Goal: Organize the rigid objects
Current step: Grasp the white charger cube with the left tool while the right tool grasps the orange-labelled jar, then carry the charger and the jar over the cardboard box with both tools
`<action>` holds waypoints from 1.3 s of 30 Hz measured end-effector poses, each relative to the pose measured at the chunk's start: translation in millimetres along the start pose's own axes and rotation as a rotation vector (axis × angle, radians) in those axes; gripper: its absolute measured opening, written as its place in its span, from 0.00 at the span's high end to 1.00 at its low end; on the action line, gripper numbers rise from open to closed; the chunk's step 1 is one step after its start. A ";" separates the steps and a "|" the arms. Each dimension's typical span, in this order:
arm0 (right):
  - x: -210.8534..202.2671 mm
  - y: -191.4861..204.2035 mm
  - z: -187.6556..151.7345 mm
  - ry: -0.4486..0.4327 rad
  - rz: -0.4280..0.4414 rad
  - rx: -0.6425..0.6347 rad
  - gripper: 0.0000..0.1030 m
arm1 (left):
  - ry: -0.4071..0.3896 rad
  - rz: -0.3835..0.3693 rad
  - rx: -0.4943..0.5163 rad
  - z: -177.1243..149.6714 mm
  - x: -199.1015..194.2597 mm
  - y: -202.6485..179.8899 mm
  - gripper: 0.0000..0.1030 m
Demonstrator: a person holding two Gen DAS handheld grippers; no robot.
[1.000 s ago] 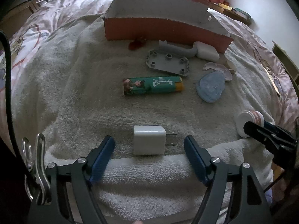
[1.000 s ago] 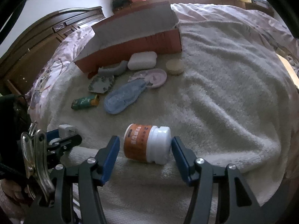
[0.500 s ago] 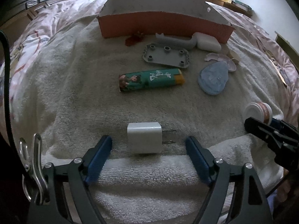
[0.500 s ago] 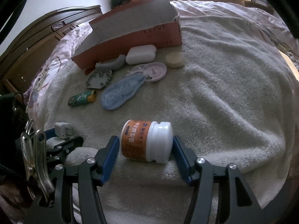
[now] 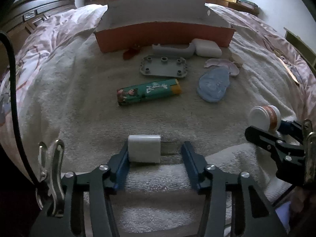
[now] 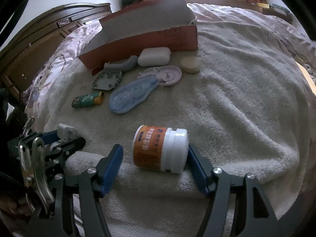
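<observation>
Left gripper [image 5: 156, 154] has its fingers spread around the white USB charger [image 5: 144, 148] on the towel-covered bed [image 5: 79, 98]: left pad touching it, right pad clear of the prongs. Right gripper [image 6: 156, 164] is open too, with the orange-label pill bottle [image 6: 160, 150] lying on its side between the fingers, cap against the right one. The orange cardboard box [image 5: 164, 33] sits well beyond.
</observation>
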State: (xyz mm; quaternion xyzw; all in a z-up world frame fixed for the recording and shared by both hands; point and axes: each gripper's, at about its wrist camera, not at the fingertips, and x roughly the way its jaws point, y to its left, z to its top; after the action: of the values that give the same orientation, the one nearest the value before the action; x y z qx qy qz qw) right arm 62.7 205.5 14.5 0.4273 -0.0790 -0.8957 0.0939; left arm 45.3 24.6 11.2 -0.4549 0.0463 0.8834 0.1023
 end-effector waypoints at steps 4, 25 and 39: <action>-1.9 -2.2 -0.6 -0.004 -0.024 0.007 0.49 | -0.001 -0.027 -0.019 -0.3 -1.9 4.8 0.56; -20.8 7.5 19.1 -0.073 0.041 -0.053 0.49 | -0.141 -0.041 -0.006 32.2 -36.7 16.6 0.56; -13.3 18.7 57.2 -0.086 0.084 -0.088 0.53 | -0.199 -0.042 -0.009 74.8 -38.0 29.2 0.56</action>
State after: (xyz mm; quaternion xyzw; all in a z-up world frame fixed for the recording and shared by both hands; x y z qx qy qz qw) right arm 28.1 193.9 64.2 0.3804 -0.0615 -0.9110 0.1466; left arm 0.9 3.9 85.4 -0.3663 0.0224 0.9220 0.1231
